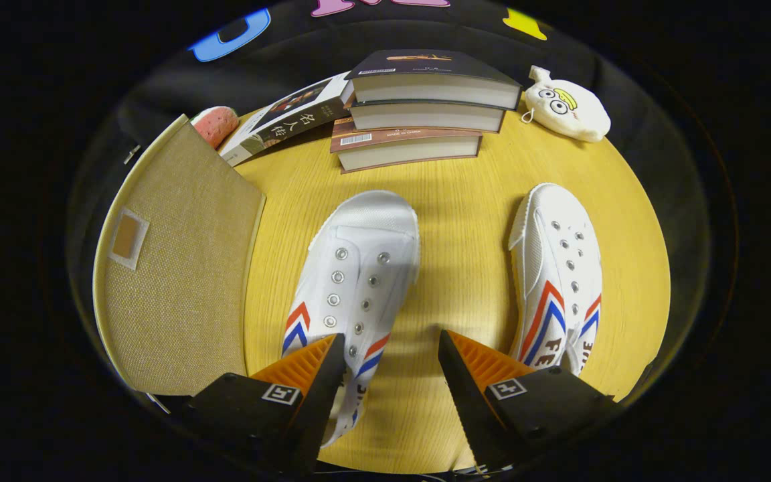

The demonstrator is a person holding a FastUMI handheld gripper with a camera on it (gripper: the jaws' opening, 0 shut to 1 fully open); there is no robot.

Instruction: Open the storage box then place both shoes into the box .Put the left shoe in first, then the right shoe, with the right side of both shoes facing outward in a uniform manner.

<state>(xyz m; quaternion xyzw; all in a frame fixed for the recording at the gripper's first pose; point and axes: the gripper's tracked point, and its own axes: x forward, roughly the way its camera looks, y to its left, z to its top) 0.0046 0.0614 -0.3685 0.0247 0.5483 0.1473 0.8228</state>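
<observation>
I see a round wooden table (466,201) under everything. The largest thing on it is the beige fabric storage box (178,268), lying off to the left of my fingers with its lid flap closed. Beyond the fingers, at the far side of the table, sits a stack of three books (425,107), with a fourth book (288,117) leaning beside it on the left. Two white shoes with red and blue stripes lie toe-away from me: the left shoe (355,281) partly under my left finger, the right shoe (559,268) just past my right finger. My gripper (391,355) is spread wide, holding nothing, bare table in the gap. Far right lies a small white plush toy (569,110); a pink ball (217,124) peeks behind the box.
</observation>
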